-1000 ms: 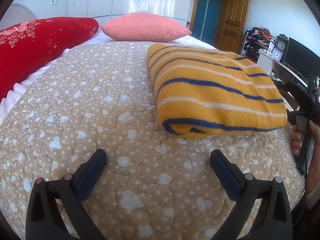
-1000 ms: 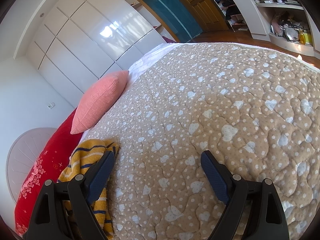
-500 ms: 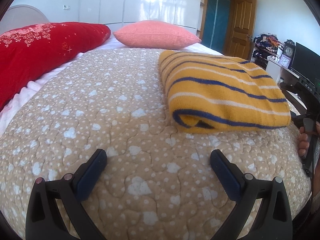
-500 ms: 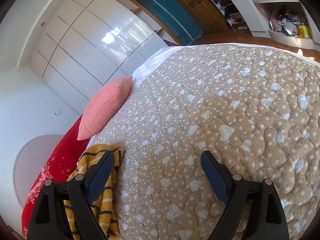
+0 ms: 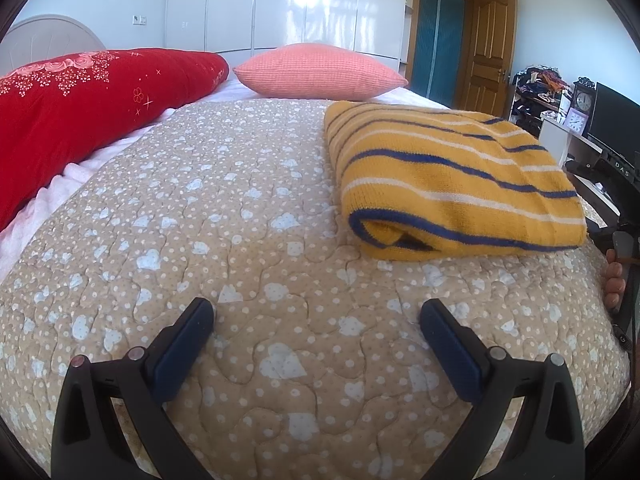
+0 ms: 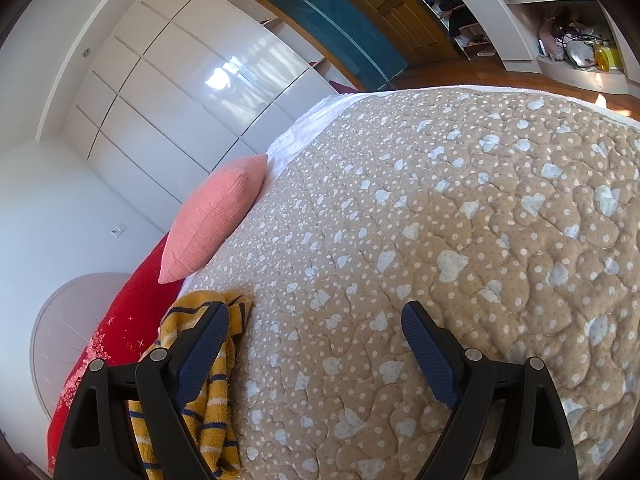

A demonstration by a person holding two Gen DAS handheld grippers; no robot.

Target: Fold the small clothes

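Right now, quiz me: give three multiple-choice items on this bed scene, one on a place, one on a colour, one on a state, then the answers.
1. What does the folded garment lie on?
A. the quilt
B. the red pillow
C. the floor

2. What colour are the garment's dark stripes?
A. green
B. blue
C. black

3. How does the left claw stand?
A. shut on the garment
B. shut on the quilt
C. open, empty

Answers:
1 A: the striped garment lies flat on the dotted quilt.
2 B: blue and white lines cross yellow knit.
3 C: the left claw has wide-apart fingers with only quilt between.
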